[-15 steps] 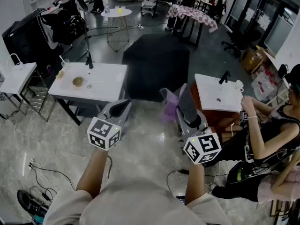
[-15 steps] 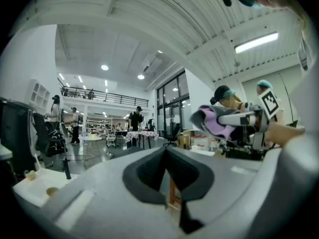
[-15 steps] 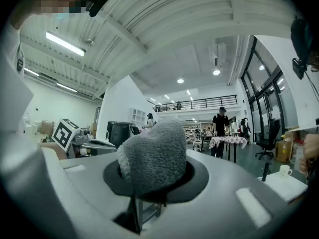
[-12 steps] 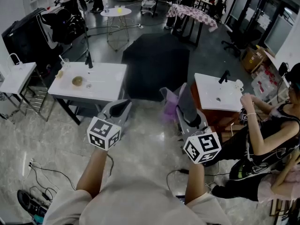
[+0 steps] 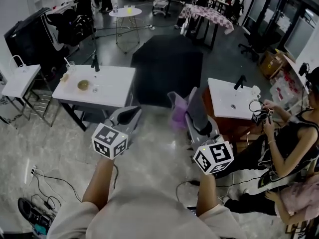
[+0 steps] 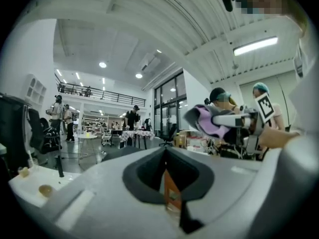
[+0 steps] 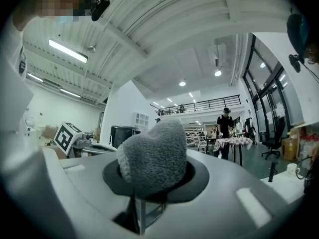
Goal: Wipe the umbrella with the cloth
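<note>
Cloth (image 5: pixel 178 116) clamped in right gripper (image 5: pixel 185 107) | left gripper (image 5: pixel 130 114) closed, empty | umbrella (image 5: pixel 167 68) open on floor ahead, nearer the right

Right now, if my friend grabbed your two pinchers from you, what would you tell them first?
Left gripper: jaws together, nothing in them, held up and pointing forward.
Right gripper: shut on the cloth, which bunches out past the jaw tips; it looks purple in the head view.
Umbrella: open, black, on the floor ahead between the two white tables. Nothing touches it.
Done: the cloth is in the right gripper.
Left: step closer, lower the cloth onto the umbrella and wipe it. The free left gripper could probably steady the umbrella.
</note>
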`<state>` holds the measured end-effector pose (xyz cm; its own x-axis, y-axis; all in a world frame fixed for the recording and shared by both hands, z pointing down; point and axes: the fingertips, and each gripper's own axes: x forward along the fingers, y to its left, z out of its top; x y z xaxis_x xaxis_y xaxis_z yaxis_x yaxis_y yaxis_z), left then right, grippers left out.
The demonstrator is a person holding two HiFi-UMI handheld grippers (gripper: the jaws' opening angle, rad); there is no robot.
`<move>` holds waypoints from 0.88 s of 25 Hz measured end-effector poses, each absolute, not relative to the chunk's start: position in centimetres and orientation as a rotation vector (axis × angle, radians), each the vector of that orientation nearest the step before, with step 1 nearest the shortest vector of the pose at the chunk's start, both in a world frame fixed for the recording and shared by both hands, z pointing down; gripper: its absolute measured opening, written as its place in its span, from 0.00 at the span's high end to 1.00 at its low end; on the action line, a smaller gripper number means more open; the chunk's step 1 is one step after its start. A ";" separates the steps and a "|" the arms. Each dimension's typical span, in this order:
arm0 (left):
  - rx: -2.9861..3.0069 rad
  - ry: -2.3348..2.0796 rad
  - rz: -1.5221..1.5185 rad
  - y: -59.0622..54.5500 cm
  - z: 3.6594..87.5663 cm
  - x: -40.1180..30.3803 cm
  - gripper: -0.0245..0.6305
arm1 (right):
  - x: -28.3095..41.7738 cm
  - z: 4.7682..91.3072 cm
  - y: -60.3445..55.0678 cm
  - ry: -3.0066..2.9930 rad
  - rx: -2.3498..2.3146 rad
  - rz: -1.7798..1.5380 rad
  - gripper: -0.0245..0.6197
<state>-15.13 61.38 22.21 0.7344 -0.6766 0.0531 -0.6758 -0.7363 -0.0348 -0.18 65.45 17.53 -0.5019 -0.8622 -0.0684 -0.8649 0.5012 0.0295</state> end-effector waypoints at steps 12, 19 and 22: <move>-2.857 1.176 -0.192 62.0 25.0 -12.7 0.96 | 1.7 19.8 64.2 2.765 -1.458 0.054 0.80; -2.816 1.184 -0.230 55.6 26.1 -11.5 0.96 | 3.1 21.6 58.1 2.756 -1.505 0.008 0.80; -2.814 1.192 -0.210 50.0 26.7 -11.5 0.96 | 3.6 22.0 53.1 2.745 -1.550 0.020 0.80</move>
<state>-11.48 49.97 26.70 0.6883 -0.7191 0.0955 -0.7084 -0.6947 -0.1251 3.58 53.14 22.01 -0.5163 -0.8564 0.0036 -0.8563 0.5163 0.0163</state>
